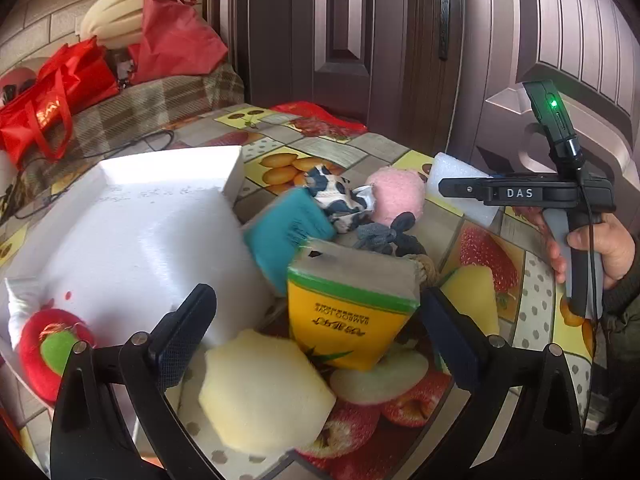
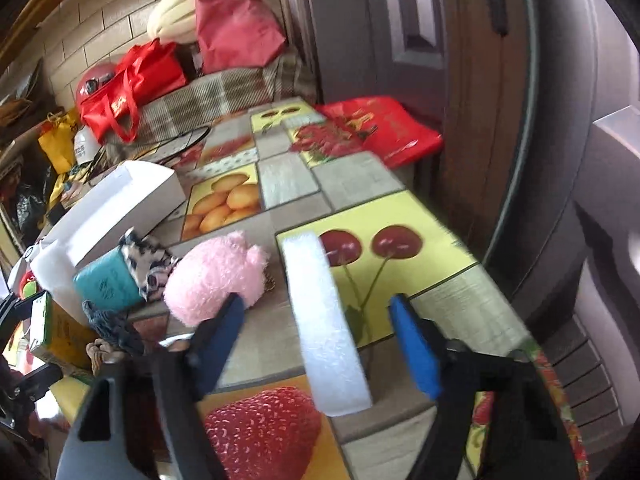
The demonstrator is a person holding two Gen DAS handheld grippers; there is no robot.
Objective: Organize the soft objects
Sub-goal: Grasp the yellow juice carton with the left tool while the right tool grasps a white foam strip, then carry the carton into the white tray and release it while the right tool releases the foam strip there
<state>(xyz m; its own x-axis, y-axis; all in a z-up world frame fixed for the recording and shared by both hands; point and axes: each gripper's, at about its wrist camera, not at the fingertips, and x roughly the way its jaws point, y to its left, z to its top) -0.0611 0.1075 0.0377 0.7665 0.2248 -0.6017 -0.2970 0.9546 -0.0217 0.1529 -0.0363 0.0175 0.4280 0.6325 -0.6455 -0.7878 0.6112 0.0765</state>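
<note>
My left gripper is open, its jaws wide on either side of a yellow-green tissue pack and a pale yellow sponge. Behind them lie a teal sponge, a cow-print cloth, a pink plush, grey hair ties and a white foam block. A white box holds a red and green plush ring. My right gripper is open over the white foam block, beside the pink plush.
The table has a fruit-print cover and its right edge runs along a dark door. A red bag lies at the far end. Red bags and a cable sit at the far left. The right gripper's handle shows at right.
</note>
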